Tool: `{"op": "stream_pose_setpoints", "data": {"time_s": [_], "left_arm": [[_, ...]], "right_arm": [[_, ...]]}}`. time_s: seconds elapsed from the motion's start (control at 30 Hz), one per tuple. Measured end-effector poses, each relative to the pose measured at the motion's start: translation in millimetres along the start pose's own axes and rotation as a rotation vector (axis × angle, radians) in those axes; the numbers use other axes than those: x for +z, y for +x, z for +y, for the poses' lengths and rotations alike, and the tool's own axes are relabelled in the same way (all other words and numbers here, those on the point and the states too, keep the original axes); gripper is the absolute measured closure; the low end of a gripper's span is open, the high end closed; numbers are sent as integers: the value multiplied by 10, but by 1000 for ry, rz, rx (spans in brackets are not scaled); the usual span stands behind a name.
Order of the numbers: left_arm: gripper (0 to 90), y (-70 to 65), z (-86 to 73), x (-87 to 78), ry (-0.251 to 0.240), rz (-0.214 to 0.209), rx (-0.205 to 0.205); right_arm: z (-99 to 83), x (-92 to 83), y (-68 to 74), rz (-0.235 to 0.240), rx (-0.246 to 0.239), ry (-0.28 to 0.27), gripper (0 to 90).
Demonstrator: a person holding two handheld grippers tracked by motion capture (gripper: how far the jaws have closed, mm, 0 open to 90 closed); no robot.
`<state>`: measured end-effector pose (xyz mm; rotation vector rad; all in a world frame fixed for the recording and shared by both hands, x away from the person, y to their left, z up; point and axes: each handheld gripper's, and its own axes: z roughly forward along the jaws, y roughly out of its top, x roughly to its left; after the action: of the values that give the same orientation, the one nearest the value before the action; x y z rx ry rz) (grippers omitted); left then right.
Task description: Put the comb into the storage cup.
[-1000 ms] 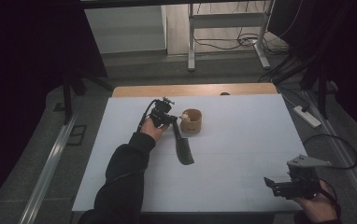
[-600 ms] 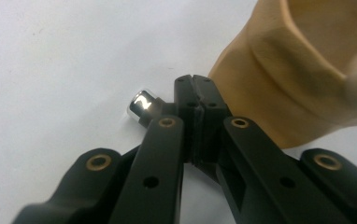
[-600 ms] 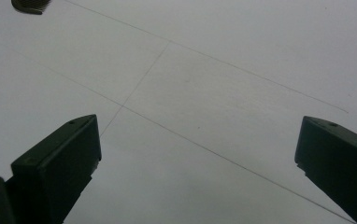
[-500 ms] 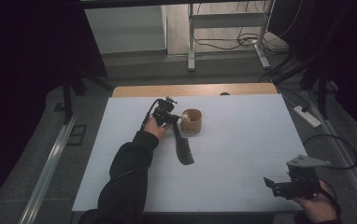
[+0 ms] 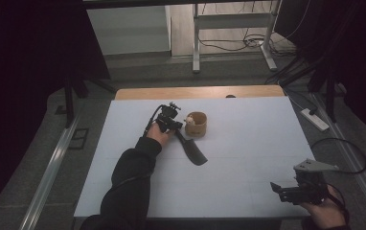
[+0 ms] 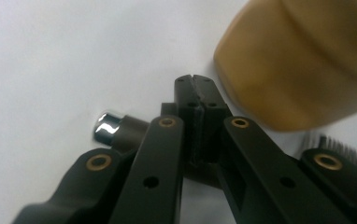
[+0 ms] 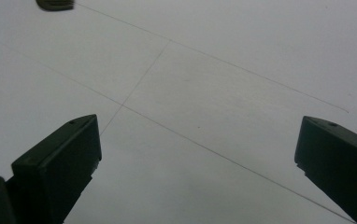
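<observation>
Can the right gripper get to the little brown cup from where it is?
Probably yes, but it's far off. The right gripper sits open at the table's near corner, and bare tabletop lies between it and the cup. The left gripper crowds only the cup's far side.

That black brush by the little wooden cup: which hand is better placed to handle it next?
Probably the left. The left gripper sits shut at the brush handle beside the cup; the right gripper waits open at the table's near corner.
</observation>
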<state>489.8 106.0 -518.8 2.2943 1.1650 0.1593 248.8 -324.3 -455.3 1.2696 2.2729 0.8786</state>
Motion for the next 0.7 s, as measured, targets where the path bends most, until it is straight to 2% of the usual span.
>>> {"op": "stream_pose_setpoints", "data": {"time_s": [0.7], "left_arm": [[884,-58,-224,-179,33,-48,14]], "right_arm": [[6,8,7,-1,-4,4,12]]}}
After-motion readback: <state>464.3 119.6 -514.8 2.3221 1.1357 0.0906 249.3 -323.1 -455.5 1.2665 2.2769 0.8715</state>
